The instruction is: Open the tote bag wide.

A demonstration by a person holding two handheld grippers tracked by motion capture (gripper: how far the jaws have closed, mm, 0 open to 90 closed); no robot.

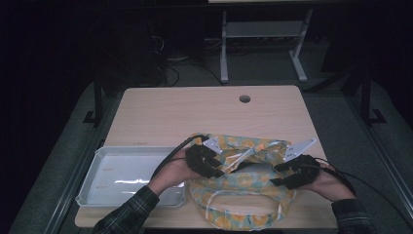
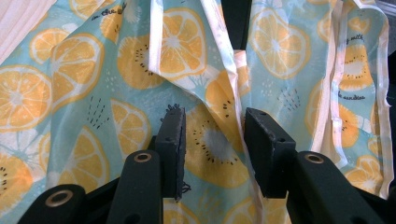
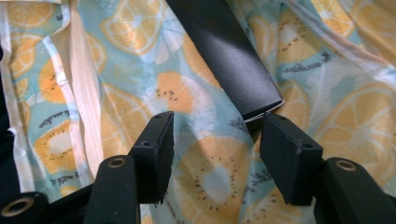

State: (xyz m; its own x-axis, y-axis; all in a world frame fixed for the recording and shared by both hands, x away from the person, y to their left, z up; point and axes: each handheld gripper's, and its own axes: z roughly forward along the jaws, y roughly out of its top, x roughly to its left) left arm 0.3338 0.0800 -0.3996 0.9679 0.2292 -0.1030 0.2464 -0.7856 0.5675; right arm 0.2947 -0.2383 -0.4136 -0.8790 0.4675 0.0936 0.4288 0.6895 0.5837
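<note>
A cloth bag [image 1: 243,195] printed with orange slices on pale blue lies crumpled at the table's near edge. My left gripper [image 1: 219,168] rests on its left side and my right gripper [image 1: 278,173] on its right, both pointing inward. In the left gripper view the jaws [image 2: 212,119] stand apart over the cloth [image 2: 93,93], with a white-hemmed fold running up between them. In the right gripper view the jaws [image 3: 217,122] are also apart over the cloth [image 3: 140,70]. A flat black object [image 3: 229,56] lies in the bag, its corner just beyond the right-hand jaw.
A white plastic tray [image 1: 90,170] sits to the left of the bag on the wooden table [image 1: 195,112], under the left forearm. A round cable hole [image 1: 245,99] is near the table's far edge. Desk legs and cables stand on the dark floor beyond.
</note>
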